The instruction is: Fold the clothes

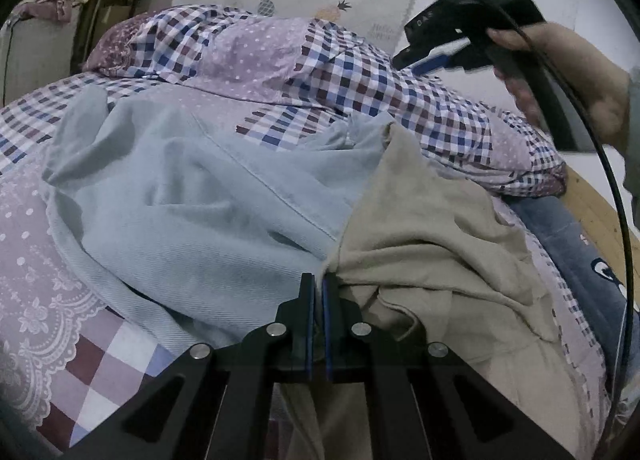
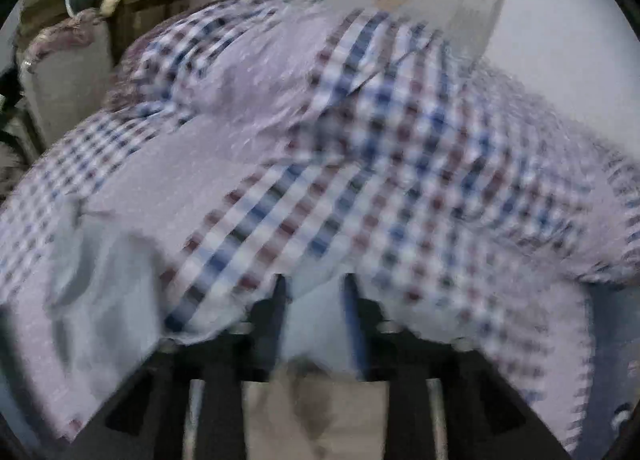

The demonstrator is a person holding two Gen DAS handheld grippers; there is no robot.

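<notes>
The left gripper (image 1: 319, 280) has its jaws clenched, pinching the edge of a beige garment (image 1: 432, 228) that lies crumpled on the bed (image 1: 36, 260). Just beside it, to the left, a pale blue garment (image 1: 192, 196) is spread in loose folds, touching the beige one along a seam. Behind both sits a heaped checked and dotted quilt (image 1: 344, 76).

The right gripper (image 2: 314, 288), held aloft in a hand (image 1: 568, 80) in the left wrist view, has its jaws released and holds nothing; its own view is blurred. Between its 2 fingers the pale blue cloth shows, with beige fabric beneath.
</notes>
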